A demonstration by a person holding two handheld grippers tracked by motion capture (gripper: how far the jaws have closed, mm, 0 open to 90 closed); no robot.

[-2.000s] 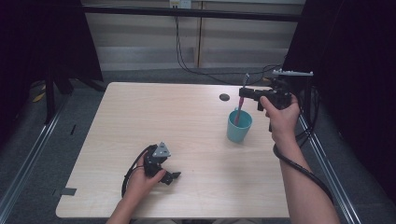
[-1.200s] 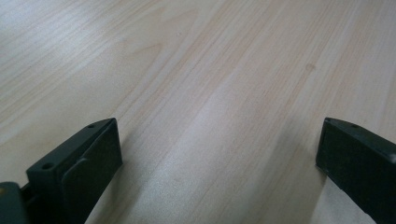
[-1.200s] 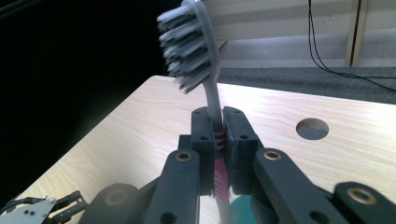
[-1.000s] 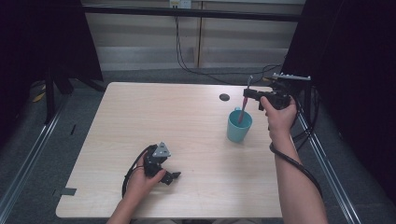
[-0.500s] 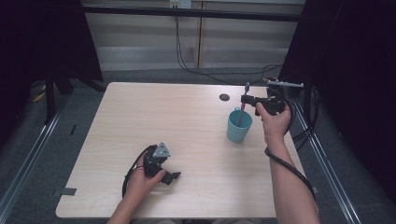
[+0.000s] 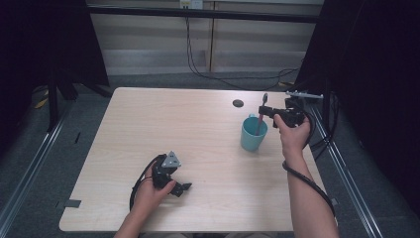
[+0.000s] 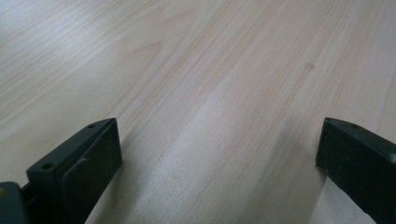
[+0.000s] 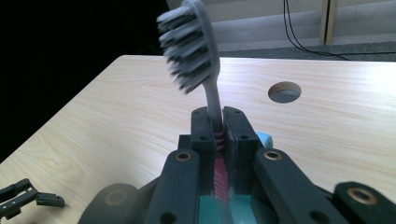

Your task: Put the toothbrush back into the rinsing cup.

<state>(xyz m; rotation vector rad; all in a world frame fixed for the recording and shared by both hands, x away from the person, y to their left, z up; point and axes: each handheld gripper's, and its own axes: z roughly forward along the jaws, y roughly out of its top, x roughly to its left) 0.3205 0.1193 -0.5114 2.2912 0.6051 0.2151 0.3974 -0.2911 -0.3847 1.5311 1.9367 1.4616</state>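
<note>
From the high view, my right gripper (image 6: 266, 110) is clamped on the toothbrush (image 6: 260, 119), bristle end up and handle end inside the teal cup (image 6: 253, 134), which stands near the right edge of the table (image 6: 163, 119). I judge the risk here to be tipping the cup: if I drop the handle at this slant it may push against the rim and shove the light cup over or toward the table edge. My left gripper (image 6: 177, 187) rests on the table near the front edge, well apart from the cup, so nothing steadies it.

In the left gripper view, my jaws stand wide apart over bare wood with nothing between them; that hand is idle.

In the right gripper view, the jaws pinch the toothbrush (image 8: 205, 70) at the ribbed pink part of its handle, the grey bristle head (image 8: 187, 49) above, the cup's teal (image 8: 212, 210) just below. The grip is narrow, so I think the brush could pivot as I release and miss leaning cleanly in the cup. A round hole (image 8: 284, 92) lies in the table beyond.
</note>
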